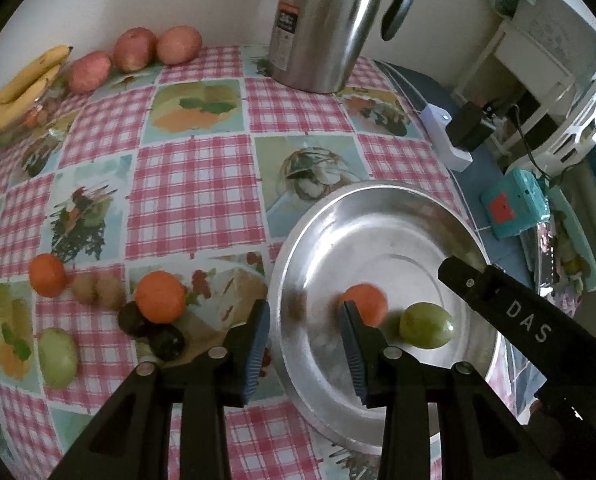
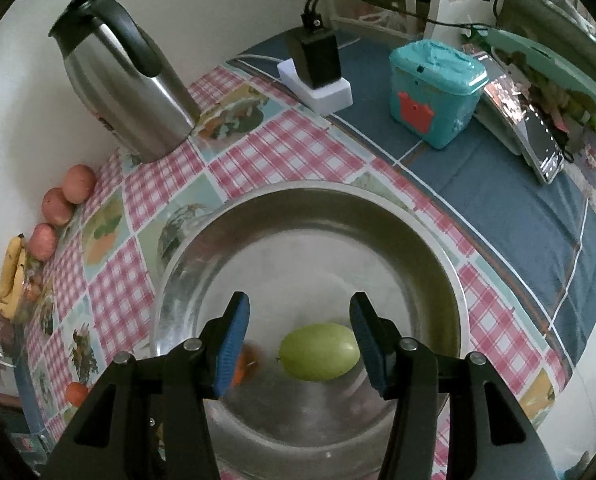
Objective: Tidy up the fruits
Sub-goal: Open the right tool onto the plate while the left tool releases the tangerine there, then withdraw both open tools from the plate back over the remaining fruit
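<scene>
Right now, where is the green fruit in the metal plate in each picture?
Left wrist view: green fruit lies lower right, beside an orange.
Right wrist view: green fruit lies bottom centre, between the blue pads.
Shared landmark: the steel jug.

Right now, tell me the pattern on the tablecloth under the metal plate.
Pink-and-white gingham squares alternating with fruit pictures on the tablecloth; left wrist view shows it best.

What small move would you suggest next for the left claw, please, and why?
Probably swing the left claw leftward over the nearest orange on the tablecloth: its jaws stand empty, the metal plate already holds another orange and a green fruit, and more fruit waits outside it.
</scene>
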Tool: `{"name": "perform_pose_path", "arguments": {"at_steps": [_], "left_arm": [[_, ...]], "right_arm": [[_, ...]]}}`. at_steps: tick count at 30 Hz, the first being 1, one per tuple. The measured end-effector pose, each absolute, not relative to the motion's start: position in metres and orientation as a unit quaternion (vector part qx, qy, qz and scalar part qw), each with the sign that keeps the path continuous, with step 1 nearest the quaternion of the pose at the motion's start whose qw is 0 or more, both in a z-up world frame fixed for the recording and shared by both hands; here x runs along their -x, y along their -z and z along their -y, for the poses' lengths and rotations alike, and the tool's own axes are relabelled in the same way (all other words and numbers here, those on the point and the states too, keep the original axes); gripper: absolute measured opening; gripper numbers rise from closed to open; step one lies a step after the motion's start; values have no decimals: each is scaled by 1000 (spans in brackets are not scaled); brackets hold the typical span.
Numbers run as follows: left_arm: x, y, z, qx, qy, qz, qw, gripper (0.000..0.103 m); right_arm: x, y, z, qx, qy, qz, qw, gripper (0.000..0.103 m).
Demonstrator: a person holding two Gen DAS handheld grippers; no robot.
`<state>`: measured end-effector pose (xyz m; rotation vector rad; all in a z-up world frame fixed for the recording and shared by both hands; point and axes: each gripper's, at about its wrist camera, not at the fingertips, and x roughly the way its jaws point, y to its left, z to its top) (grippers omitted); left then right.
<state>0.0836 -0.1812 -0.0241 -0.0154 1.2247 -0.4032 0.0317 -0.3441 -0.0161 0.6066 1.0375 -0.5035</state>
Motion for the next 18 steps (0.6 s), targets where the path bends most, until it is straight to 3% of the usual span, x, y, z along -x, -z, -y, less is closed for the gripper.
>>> {"name": "perform_pose_path", "arguments": {"at_steps": [12, 18], "left_arm": [[-103, 22, 119, 43, 84, -586, 804, 41], [-110, 18, 83, 64, 43, -582, 809, 50]], "right_arm": [[-35, 15, 326, -257, 211, -497, 801, 54], [-40, 18, 316, -236, 197, -512, 802, 54]]}}
